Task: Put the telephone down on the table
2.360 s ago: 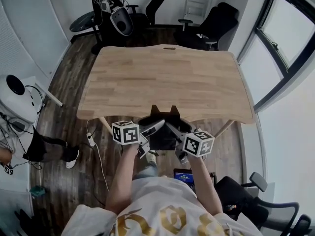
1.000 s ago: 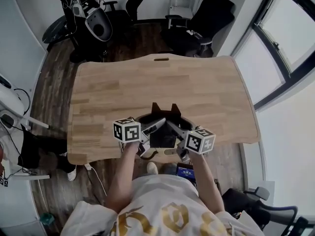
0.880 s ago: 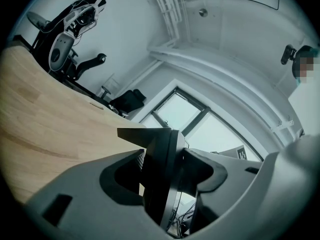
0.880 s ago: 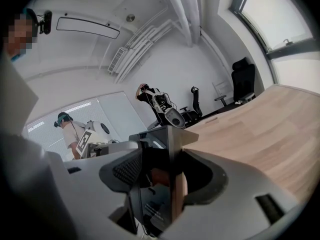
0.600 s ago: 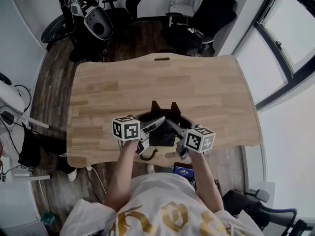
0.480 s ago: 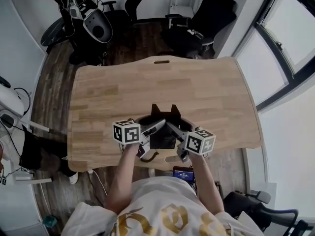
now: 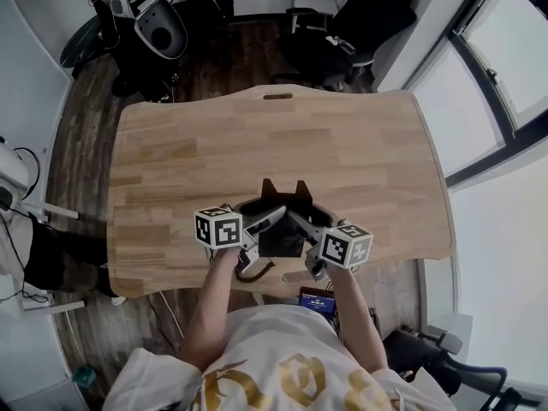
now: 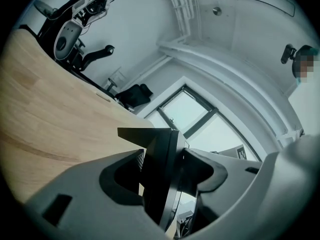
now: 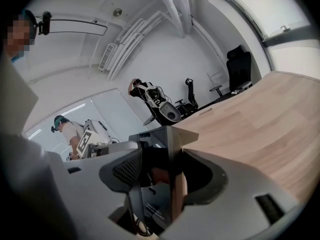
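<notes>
A black telephone [image 7: 281, 226] with two upright prongs at its far end hangs just above the near edge of the wooden table [image 7: 342, 152]. My left gripper [image 7: 264, 223] is shut on its left side and my right gripper [image 7: 303, 227] on its right side. In the left gripper view the telephone [image 8: 161, 164] stands edge-on, clamped in the left gripper [image 8: 167, 176]. The right gripper view shows the telephone [image 9: 162, 149] pinched in the right gripper [image 9: 160, 176]. A curled cord [image 7: 248, 271] dangles below the telephone.
The table's far side has a slot [image 7: 276, 96]. Black office chairs [image 7: 342, 32] and a stand with equipment [image 7: 145, 15] are beyond it. Windows [image 7: 505, 67] run along the right. A small lit screen [image 7: 317, 300] sits low by my right forearm.
Both grippers have carried the telephone forward from off the table's front edge to over its near edge, and a little lower. The grip on it is unchanged.
</notes>
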`<state>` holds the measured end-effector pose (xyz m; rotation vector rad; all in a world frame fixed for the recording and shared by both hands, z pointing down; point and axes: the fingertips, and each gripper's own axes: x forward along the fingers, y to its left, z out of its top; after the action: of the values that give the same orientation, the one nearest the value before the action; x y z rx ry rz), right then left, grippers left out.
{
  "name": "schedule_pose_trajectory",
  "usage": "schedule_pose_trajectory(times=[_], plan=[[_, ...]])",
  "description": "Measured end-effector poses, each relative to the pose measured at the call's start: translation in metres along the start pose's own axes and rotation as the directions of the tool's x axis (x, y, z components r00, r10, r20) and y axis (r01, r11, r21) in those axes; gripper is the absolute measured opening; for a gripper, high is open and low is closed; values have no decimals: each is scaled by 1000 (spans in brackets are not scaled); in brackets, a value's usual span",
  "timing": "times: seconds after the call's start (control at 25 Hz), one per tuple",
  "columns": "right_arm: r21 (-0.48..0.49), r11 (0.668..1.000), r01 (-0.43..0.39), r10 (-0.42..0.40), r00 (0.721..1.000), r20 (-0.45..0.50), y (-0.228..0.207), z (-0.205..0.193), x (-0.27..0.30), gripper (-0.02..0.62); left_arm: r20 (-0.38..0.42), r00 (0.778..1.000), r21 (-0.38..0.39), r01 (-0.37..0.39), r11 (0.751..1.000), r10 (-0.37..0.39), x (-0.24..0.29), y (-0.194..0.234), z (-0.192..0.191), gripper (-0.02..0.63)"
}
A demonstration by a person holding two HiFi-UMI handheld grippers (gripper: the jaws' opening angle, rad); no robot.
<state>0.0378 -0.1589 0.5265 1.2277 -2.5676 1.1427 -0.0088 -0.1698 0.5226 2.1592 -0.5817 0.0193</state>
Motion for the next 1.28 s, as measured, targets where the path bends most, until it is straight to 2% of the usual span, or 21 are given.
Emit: schedule_pose_trajectory(times=[0.32, 1.28], plan=[[49, 999, -12, 15, 998, -53, -21, -11, 26, 245, -17, 999, -44, -33, 999, 32, 9, 33, -4, 235], [111, 994, 11, 7, 987, -158, -71, -14, 78, 245, -50, 998, -146, -50, 988, 43, 39, 99, 3, 236]])
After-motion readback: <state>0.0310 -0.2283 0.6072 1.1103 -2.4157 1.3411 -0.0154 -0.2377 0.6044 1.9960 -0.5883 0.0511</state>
